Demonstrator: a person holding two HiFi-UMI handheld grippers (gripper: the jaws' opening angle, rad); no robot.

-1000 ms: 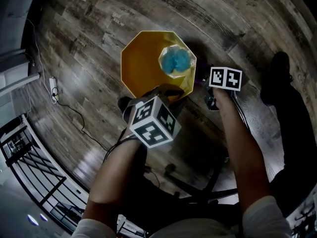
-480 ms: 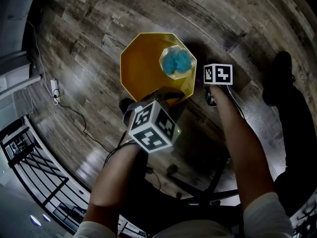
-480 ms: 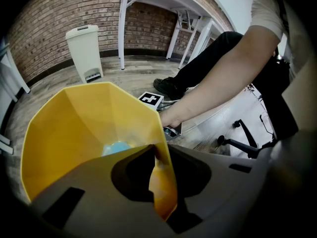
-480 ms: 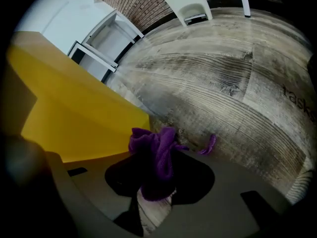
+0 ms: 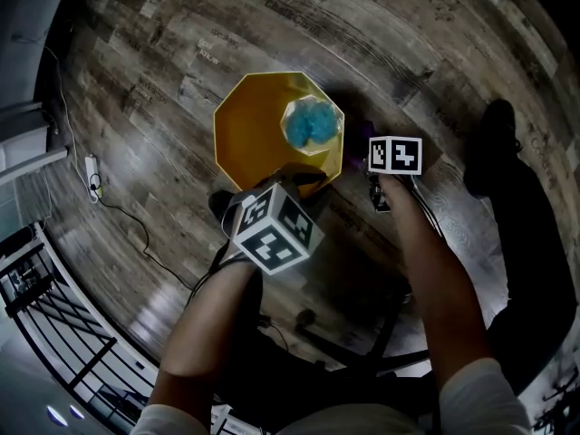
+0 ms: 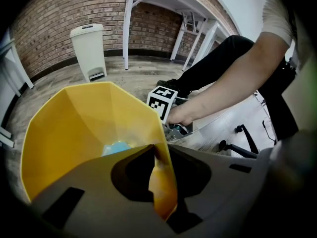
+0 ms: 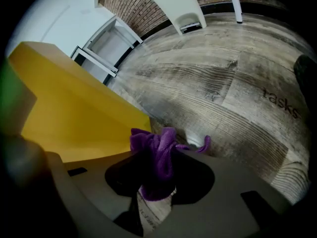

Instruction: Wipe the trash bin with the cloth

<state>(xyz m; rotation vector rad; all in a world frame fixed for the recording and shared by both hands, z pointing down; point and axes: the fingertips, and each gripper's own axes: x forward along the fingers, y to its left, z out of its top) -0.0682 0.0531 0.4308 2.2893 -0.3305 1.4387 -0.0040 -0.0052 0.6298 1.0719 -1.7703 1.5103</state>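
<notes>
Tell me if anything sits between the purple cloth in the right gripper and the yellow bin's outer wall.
Nothing visible does. The purple cloth, clamped in the right gripper, hangs close beside the yellow bin, at its outer wall, with only wood floor behind it.

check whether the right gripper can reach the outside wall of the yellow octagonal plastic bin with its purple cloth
Probably yes. The right gripper, shut on the purple cloth, sits beside the yellow octagonal plastic bin with only bare floor between, and the left gripper clamps its rim.

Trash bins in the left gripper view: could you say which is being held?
The yellow bin, rim pinched by the left gripper; the white bin stands untouched beyond.
</notes>
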